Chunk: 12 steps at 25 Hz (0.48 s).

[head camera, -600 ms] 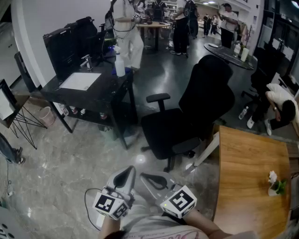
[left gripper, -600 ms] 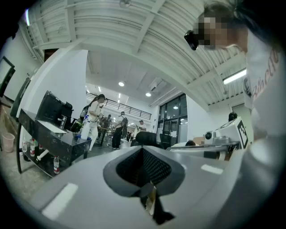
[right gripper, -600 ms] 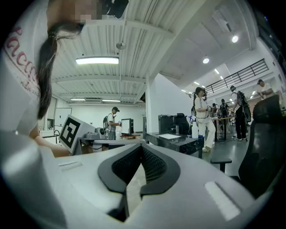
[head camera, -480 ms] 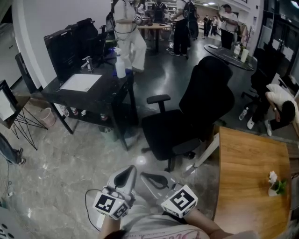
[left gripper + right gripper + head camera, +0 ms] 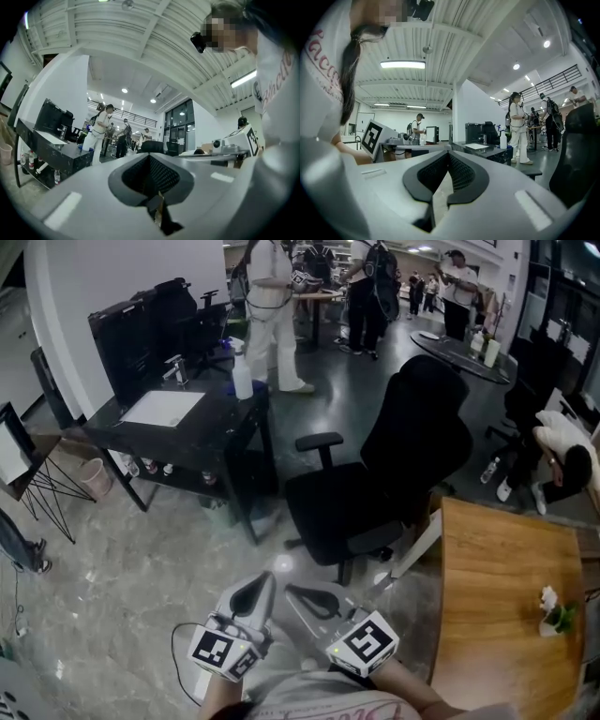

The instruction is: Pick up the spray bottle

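- I read the left tool as closed: in its own view the jaws meet along a dark seam with nothing between them.
- I read the right tool as closed as well: its own view shows the jaws together and nothing gripped.
- Both tools sit low at the near edge of the head view, side by side and close to the person's body, above the pale stone floor. Their tips lean toward each other.
- To the right, near, stands a wooden surface with a small white flower by its far right edge.
- Past the tools, mid-room, a black chair stands between them and the far end of the room, one armrest pointing left.
- Left of the chair is the surface, black, with a lower shelf holding small bottles.
- A white sheet lies flat on the surface's left part.
- The spray bottle stands upright at the far right corner of the surface, well apart from both tools and untouched. The right gripper view shows it too, on the same corner.
- A pale bin stands on the floor beside the surface's left end.
- Just beyond the spray bottle, a person in white stands. More people are grouped around tables farther back.
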Each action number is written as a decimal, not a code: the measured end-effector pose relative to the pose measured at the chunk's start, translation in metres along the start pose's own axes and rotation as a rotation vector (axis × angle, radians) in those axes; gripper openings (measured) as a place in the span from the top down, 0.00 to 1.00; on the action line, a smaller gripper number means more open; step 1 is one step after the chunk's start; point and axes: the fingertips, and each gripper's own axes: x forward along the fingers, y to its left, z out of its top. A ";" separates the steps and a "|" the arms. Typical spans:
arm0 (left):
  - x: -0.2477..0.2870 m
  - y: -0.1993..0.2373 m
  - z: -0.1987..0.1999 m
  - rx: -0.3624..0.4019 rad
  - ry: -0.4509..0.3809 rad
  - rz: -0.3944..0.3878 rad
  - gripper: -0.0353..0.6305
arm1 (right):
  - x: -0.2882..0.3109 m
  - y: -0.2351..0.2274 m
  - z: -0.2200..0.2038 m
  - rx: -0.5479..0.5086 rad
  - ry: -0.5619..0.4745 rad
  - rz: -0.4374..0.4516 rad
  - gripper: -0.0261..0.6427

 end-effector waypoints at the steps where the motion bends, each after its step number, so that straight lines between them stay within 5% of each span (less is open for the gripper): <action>1: 0.001 0.002 -0.003 -0.004 0.004 -0.003 0.95 | 0.001 -0.001 0.000 -0.003 -0.013 -0.003 0.96; 12: 0.038 0.067 -0.001 -0.016 0.004 0.017 0.95 | 0.053 -0.052 -0.011 0.028 0.040 -0.047 0.96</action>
